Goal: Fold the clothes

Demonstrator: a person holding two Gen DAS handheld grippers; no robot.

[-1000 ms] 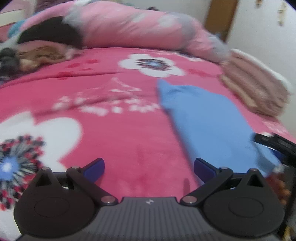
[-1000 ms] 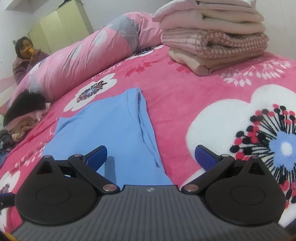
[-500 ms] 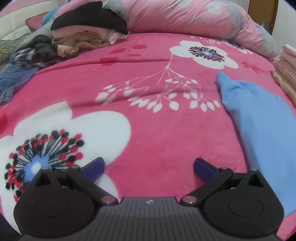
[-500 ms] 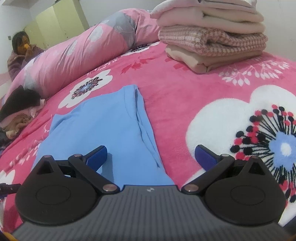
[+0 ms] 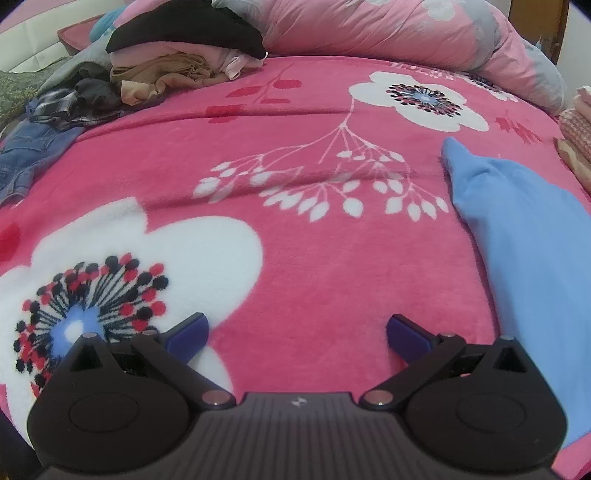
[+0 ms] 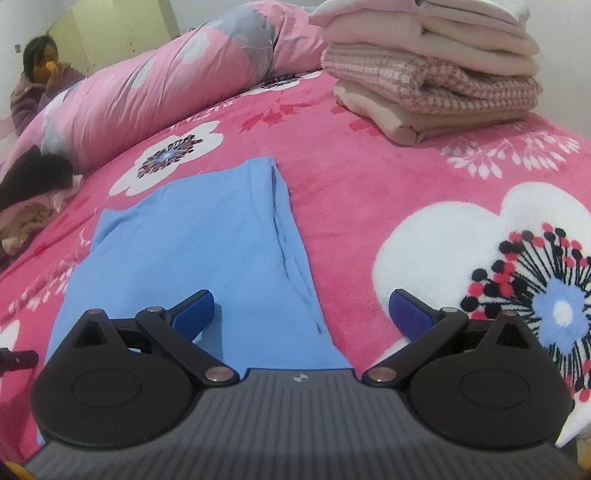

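Observation:
A light blue garment [image 6: 207, 251] lies flat on the pink flowered blanket [image 6: 369, 206], folded lengthwise into a long strip. My right gripper [image 6: 301, 314] is open and empty, low over the garment's near end, its left finger above the cloth. In the left wrist view the same garment [image 5: 524, 258] lies at the right. My left gripper [image 5: 295, 332] is open and empty over bare blanket [image 5: 295, 229], to the left of the garment.
A stack of folded pink and beige clothes [image 6: 428, 70] stands at the far right. A pile of unfolded clothes [image 5: 159, 70] lies at the far left, with jeans [image 5: 26, 155] beside it. A rolled pink quilt [image 5: 406, 33] runs along the back. A person [image 6: 40, 77] sits beyond it.
My left gripper has swung left, away from the blue garment, toward the pile of unfolded clothes. My right gripper has barely moved.

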